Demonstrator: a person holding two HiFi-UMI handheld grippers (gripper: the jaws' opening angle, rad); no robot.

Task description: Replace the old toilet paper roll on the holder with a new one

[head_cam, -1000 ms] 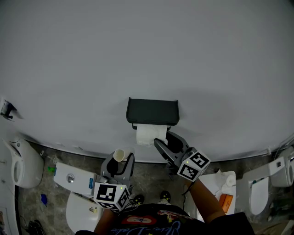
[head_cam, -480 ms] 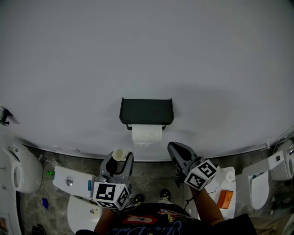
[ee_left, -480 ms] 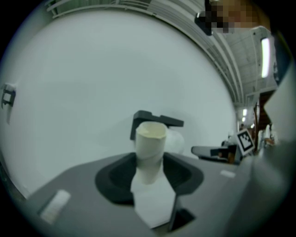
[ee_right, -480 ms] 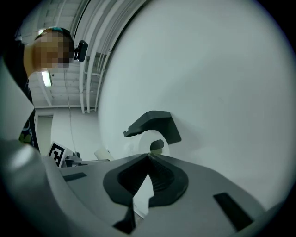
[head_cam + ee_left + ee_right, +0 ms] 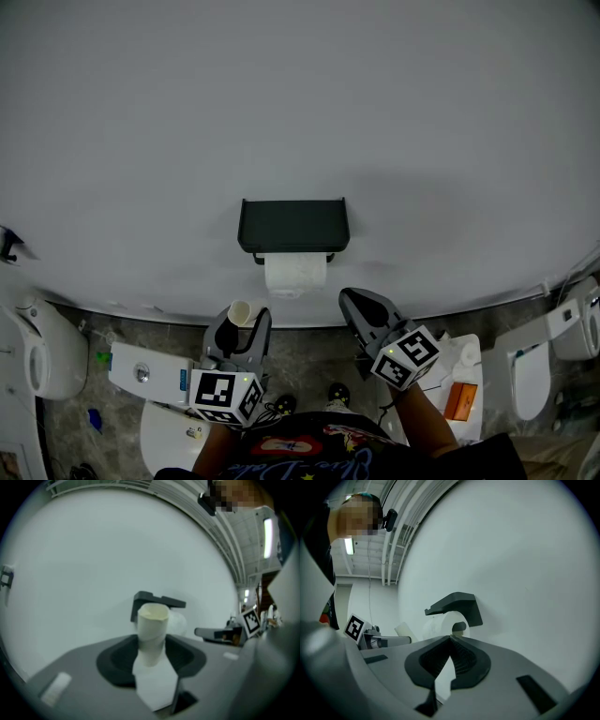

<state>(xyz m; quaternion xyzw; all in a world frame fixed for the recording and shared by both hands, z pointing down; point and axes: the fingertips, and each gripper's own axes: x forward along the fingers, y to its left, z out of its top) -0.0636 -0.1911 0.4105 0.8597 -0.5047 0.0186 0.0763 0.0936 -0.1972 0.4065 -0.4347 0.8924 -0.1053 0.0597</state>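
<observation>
Left hand-held gripper (image 5: pixel 246 323): clamped on old tube (image 5: pixel 152 625); slack grip drops it. Right hand-held gripper (image 5: pixel 451 639): jaws together, empty; new roll (image 5: pixel 439 626) ahead on holder (image 5: pixel 293 225), possibly unseated.

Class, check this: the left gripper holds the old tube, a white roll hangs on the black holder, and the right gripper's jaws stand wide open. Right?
No: the right gripper is shut and empty, as the right gripper view shows. The left gripper does hold the tube, and the roll hangs on the holder.
</observation>
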